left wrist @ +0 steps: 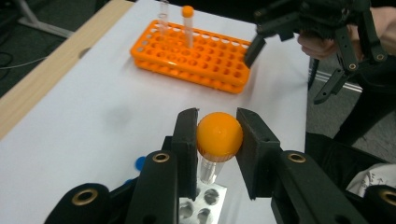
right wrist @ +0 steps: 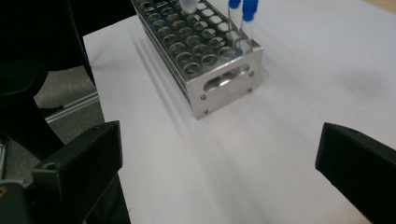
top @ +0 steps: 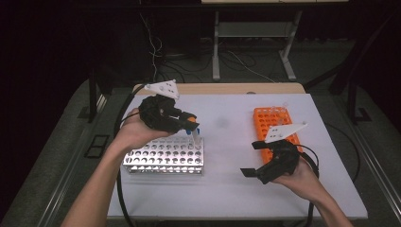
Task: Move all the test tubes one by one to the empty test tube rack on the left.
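Our left gripper point(left wrist: 218, 140) pinches an orange-capped tube point(left wrist: 218, 136) above the metal rack point(top: 165, 155); the right gripper view shows our right gripper point(right wrist: 219, 168) spread wide near that rack's end.

Dark room; white table point(top: 227, 189) with wooden far edge; grey floor point(top: 56, 156); cables point(top: 156, 52); metal desk legs point(top: 216, 47) beyond.
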### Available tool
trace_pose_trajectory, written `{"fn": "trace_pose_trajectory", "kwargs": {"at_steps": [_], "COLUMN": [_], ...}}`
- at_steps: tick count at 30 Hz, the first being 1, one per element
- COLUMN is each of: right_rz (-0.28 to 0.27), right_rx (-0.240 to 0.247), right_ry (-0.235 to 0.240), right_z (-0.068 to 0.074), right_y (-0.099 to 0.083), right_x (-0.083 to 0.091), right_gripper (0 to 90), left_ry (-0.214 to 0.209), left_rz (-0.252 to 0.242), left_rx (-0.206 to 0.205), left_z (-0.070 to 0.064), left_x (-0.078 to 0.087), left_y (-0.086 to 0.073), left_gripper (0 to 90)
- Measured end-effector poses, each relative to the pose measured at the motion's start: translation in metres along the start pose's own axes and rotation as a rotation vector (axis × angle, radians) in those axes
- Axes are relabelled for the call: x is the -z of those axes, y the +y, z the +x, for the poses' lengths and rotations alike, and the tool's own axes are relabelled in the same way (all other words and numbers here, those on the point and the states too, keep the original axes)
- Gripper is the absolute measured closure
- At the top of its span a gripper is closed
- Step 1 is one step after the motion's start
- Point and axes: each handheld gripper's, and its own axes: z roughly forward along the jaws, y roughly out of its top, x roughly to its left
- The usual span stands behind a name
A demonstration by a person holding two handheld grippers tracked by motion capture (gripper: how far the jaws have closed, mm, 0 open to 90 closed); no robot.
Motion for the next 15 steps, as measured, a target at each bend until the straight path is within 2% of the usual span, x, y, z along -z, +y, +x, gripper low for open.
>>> {"fn": "trace_pose_trajectory", "kwargs": {"at_steps": [7, 15], "right_rz": [-0.011, -0.029], "right_rx": [-0.041, -0.079], "right_ry": [-0.002, 0.007], "right_z": [-0.006, -0.008], "right_y": [-0.02, -0.04], "right_x": [0.004, 0.008], "right_gripper": [0.3, 0.3], "left_ry": [0.051, 0.093], "left_rz": [-0.004, -0.011], "left_rx": [0.03, 0.077], "left_z": [0.014, 0.033], "left_x": [0.015, 0.019], "left_y": [-0.005, -0.019], "left_gripper": [69.3, 69.4]}}
